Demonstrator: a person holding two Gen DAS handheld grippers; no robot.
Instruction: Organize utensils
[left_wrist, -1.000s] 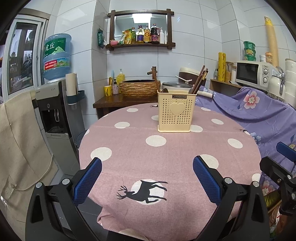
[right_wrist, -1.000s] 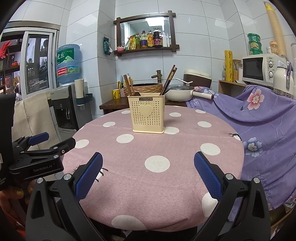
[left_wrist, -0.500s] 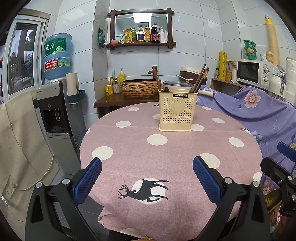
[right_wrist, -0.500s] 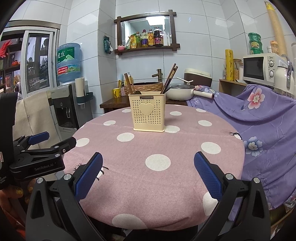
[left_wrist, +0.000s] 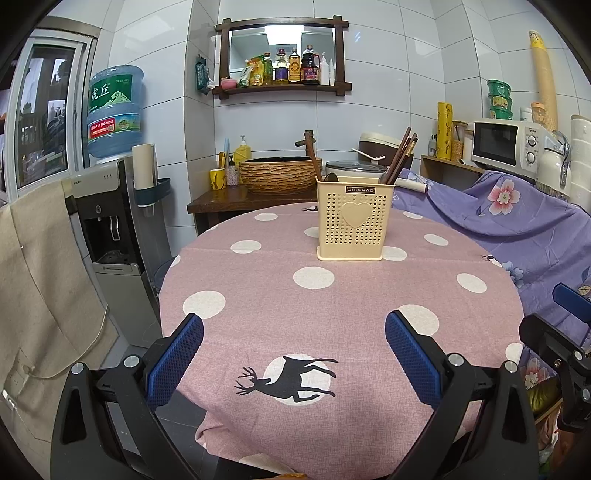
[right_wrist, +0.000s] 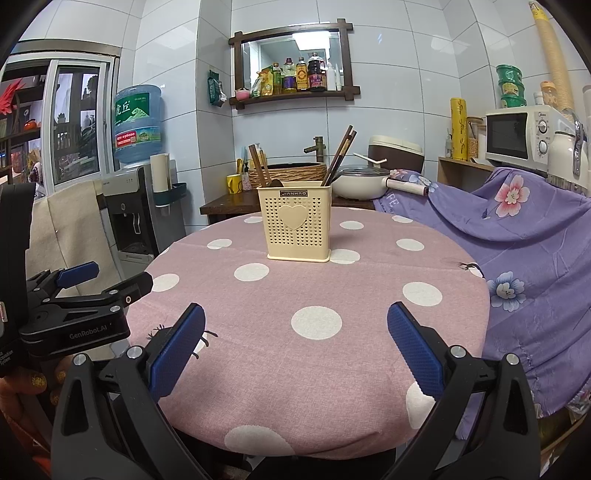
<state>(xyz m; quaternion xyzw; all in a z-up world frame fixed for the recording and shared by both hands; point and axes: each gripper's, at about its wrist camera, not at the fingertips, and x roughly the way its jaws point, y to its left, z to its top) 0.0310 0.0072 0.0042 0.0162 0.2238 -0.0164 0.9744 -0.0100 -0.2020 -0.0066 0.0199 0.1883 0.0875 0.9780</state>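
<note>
A cream perforated utensil holder with a heart on its front stands on the far half of the round pink polka-dot table. Brown chopsticks lean out of its right side and dark spoon handles stick out of its left side. It also shows in the right wrist view. My left gripper is open and empty above the table's near edge. My right gripper is open and empty, also at the near edge, to the right of the left one.
A purple floral cloth covers furniture right of the table. A water dispenser and a beige cloth stand to the left. A wooden side table with a woven basket and a white pot is behind.
Both grippers have drawn back slightly from the table and tilted a little; the holder looks a bit farther away. Both stay open and empty.
</note>
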